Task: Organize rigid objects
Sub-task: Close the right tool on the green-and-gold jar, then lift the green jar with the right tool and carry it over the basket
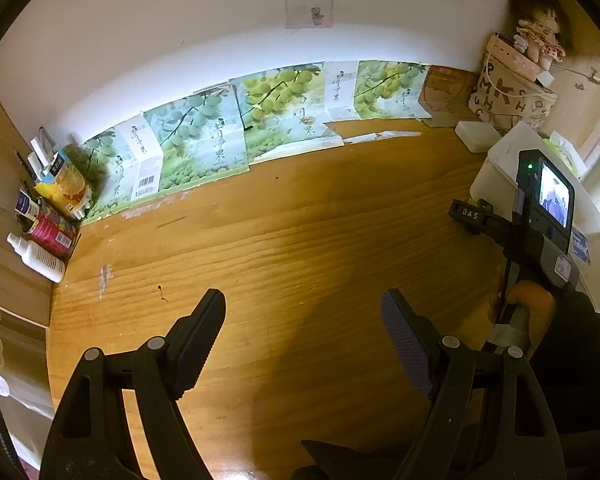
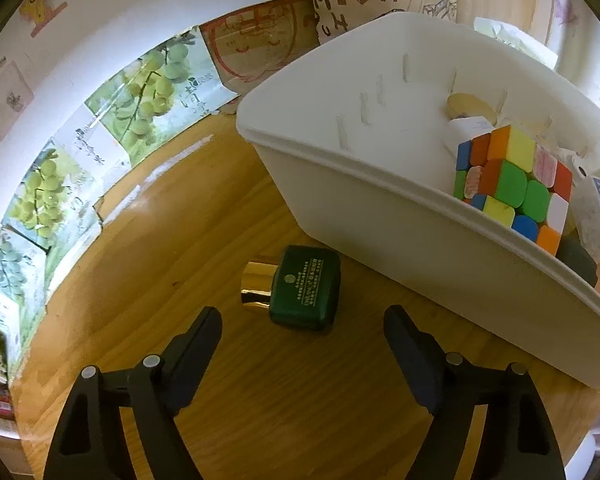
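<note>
A bottle (image 2: pixel 296 288) lies on its side on the tabletop (image 2: pixel 228 216), just before the near wall of a bin (image 2: pixel 400 216), its cap end turned away from the bin. The bin stands toward the tabletop's right edge; in it a puzzle cube (image 2: pixel 512 184) rests against the near wall, with a round disc (image 2: pixel 470 106) behind it and cartons to its right. A printed bag (image 1: pixel 512 100) sits in the far right corner behind the bin, a doll (image 1: pixel 540 40) on top of it. Flattened cartons (image 1: pixel 220 136) line the far edge against the wall. More bottles and packets (image 1: pixel 48 216) crowd the far left corner.
</note>
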A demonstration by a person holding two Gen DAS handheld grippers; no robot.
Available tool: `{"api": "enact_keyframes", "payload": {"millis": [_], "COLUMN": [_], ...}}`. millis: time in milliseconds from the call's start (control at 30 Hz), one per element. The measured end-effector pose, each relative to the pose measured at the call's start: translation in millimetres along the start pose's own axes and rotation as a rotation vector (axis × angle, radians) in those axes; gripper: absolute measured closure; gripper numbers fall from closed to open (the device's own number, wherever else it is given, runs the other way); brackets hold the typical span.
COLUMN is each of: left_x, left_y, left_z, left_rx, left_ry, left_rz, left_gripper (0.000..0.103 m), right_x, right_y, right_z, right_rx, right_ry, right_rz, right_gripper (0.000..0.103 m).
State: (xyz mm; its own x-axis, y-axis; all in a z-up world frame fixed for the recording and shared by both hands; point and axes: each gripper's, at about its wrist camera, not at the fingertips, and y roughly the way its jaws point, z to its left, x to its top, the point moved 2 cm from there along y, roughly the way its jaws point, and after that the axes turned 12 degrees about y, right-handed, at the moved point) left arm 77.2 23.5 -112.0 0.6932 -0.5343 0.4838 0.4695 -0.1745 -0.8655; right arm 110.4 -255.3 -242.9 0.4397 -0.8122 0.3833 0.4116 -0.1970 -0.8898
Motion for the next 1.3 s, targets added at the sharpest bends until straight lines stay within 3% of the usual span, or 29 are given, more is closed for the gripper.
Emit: {"api": "enact_keyframes", "payload": {"millis": [300, 533, 900, 1300], "left_x": [-1, -1, -4, -3], "left_y": [-1, -4, -8, -14], "left_z": [1, 2, 1, -5], "left_rx": [-0.001, 0.002, 0.003, -0.008], "left_ry": [-0.007, -0.01, -0.018, -0.017], "left_rz": [0.0, -0.006, -0.011, -0.037], "left_gripper": [0.021, 0.021, 0.021, 0.021], "right_x": [2, 2, 3, -1], "right_y": [3, 0, -2, -7], "right_z": [-3, 5, 6, 6], "right_rx": [-0.027, 0.017, 0.044, 0.081], "right_ry": [-0.016, -0.065, -0.088, -0.089], "right_rz": [-0.025, -0.029, -0.034, 0.041], "right_gripper": [0.031, 0.054, 0.057, 0.057]}}
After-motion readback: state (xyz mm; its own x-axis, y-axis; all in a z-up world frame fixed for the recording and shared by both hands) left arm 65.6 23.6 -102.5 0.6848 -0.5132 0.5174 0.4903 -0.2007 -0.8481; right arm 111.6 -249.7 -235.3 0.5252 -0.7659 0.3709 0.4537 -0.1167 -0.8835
